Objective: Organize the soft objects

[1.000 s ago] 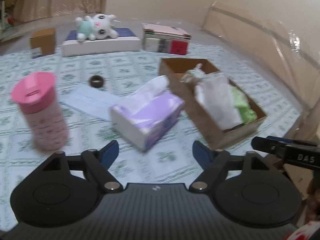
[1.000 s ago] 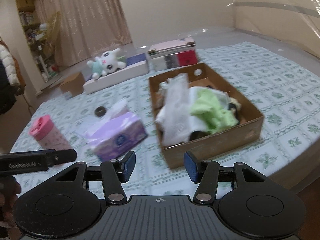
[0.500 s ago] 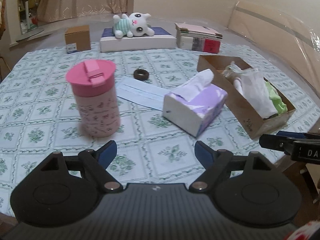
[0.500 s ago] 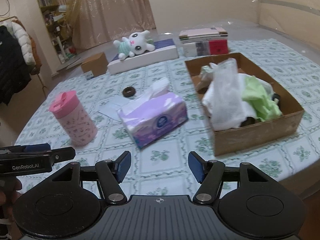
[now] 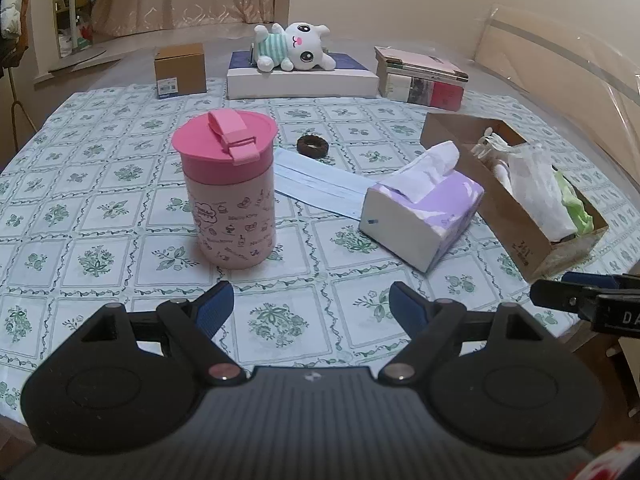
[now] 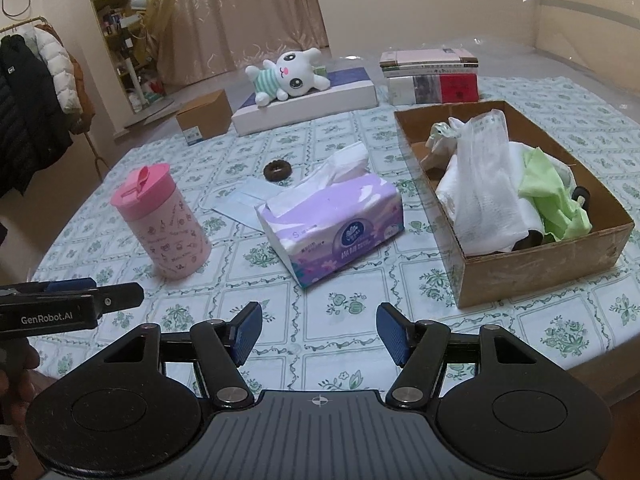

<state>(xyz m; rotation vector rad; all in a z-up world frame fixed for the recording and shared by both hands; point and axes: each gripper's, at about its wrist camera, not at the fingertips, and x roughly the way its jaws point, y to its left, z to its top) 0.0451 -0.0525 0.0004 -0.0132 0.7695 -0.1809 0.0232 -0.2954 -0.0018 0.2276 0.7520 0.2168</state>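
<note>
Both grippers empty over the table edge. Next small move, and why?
Probably ease the right gripper forward toward the tissue pack: its jaws are open and empty, the pack is the nearest loose soft item ahead, and the cardboard box already holding cloths sits just to the pack's right.

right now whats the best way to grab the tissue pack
Probably across the short width of the purple tissue pack, coming down from above behind the tissue tuft. Its long sides are bare, it lies flat, and the soft wrap should give under the pads.
</note>
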